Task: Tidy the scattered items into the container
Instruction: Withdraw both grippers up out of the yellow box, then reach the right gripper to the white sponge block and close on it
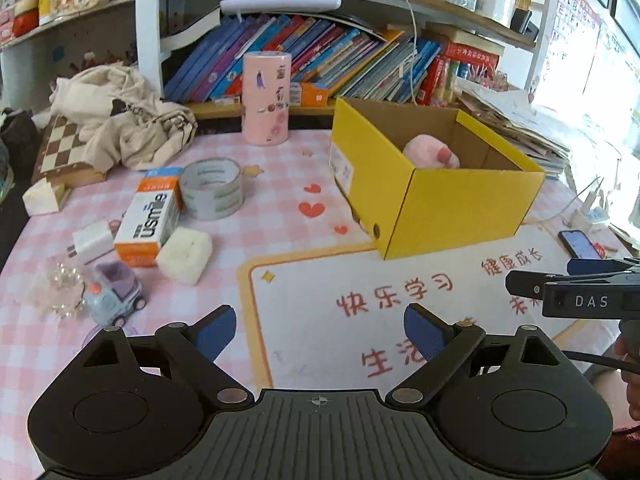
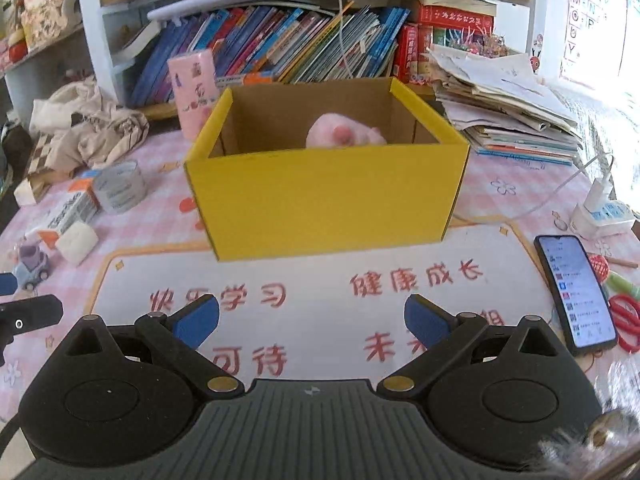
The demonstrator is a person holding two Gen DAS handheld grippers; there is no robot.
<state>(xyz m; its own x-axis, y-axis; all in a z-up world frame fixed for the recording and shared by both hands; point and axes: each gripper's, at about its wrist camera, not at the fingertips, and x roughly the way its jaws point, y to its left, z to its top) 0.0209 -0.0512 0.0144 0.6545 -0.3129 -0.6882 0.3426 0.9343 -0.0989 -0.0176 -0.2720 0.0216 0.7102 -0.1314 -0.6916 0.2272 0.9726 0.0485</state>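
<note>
Counting the scattered lot left of the one yellow box [image 1: 460, 208]: one tape roll [image 1: 212, 188], one orange-and-white carton [image 1: 150, 222] lettered "usmile", one white foam block [image 1: 185, 255], one white plug [image 1: 91, 239], one toy car [image 1: 114, 294], all close together on the pink checked surface [image 1: 280, 184]. One pink plush [image 1: 431, 153] already lay inside the box. Left tool [image 1: 320, 334] stood wide, nothing between its blue pads; right tool [image 2: 312, 320] likewise wide and empty, its side marked "DAS". One phone [image 2: 576, 290] lay at the right.
</note>
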